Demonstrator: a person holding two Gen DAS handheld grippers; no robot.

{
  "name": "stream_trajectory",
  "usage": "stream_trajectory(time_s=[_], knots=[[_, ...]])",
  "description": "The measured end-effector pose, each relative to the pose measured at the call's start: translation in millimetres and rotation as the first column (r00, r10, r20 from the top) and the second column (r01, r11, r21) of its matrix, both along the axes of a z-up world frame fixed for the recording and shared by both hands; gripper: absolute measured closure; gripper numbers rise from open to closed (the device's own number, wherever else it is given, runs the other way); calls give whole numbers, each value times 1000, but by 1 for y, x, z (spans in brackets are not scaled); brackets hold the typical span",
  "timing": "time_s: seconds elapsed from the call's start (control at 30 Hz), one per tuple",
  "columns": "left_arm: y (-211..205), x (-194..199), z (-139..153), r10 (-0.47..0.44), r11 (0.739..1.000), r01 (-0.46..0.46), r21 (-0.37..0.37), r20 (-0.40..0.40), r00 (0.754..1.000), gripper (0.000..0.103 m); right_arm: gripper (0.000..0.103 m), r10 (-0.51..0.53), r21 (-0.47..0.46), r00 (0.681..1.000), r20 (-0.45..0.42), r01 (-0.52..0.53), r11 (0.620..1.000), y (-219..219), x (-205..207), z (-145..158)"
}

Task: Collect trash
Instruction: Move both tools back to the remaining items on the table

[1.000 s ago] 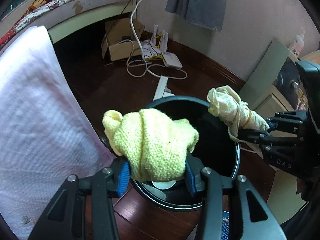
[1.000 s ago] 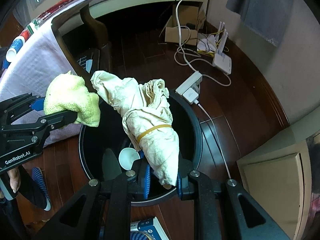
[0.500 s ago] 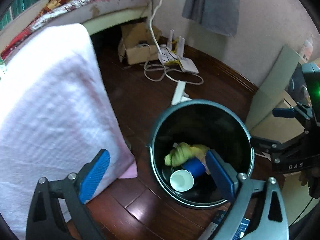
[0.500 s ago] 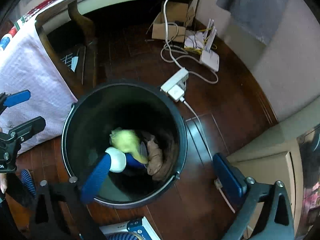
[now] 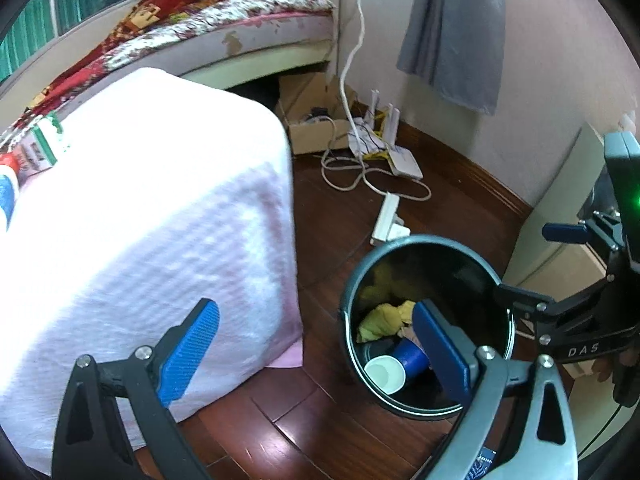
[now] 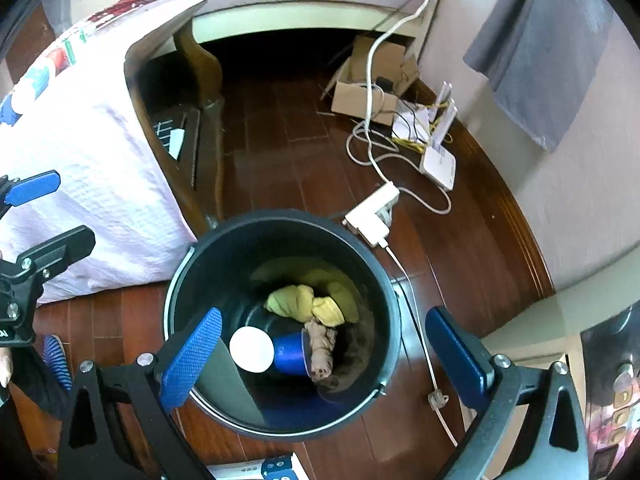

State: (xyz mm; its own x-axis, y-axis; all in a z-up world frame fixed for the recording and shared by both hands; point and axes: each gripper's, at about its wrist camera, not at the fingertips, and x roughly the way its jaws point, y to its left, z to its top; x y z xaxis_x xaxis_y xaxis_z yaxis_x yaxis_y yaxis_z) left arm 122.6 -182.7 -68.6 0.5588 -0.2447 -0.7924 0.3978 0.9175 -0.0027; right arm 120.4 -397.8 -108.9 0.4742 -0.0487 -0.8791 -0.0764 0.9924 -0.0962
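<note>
Dark wood floor (image 6: 304, 152), bed (image 5: 256, 20) behind, pink cloth (image 5: 140, 220) draped beside bin (image 6: 384, 280). Power strip (image 6: 372, 210) and cables just behind bin; box (image 6: 372, 96), router (image 6: 440, 162) by wall. In bin: yellow cloth (image 6: 300, 304), beige rag (image 6: 320, 348), blue cup (image 6: 276, 350). Left gripper (image 5: 316, 348) fingers spread, nothing between; right gripper (image 6: 324, 356) fingers spread wide, nothing between, above bin; both just opened.

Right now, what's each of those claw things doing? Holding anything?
Left gripper: open, just opened, empty.
Right gripper: open, empty, above the bin.
</note>
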Motion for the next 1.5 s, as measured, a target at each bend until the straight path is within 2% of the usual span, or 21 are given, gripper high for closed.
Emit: stream_trajectory(time_s=[0.43, 0.9, 1.27, 1.5], knots=[[41, 2, 35, 103, 995, -102, -19, 90, 991, 4, 0, 71, 22, 992, 105, -73, 997, 48, 23, 49], [92, 5, 64, 216, 976, -211, -52, 152, 964, 4, 0, 155, 61, 967, 203, -170, 984, 108, 50, 94], [165, 1, 73, 348, 937, -344, -51, 176, 921, 4, 0, 242, 85, 936, 255, -271, 959, 179, 71, 114], [226, -5, 77, 450, 892, -449, -54, 188, 873, 4, 0, 308, 101, 910, 276, -346, 933, 238, 85, 121]])
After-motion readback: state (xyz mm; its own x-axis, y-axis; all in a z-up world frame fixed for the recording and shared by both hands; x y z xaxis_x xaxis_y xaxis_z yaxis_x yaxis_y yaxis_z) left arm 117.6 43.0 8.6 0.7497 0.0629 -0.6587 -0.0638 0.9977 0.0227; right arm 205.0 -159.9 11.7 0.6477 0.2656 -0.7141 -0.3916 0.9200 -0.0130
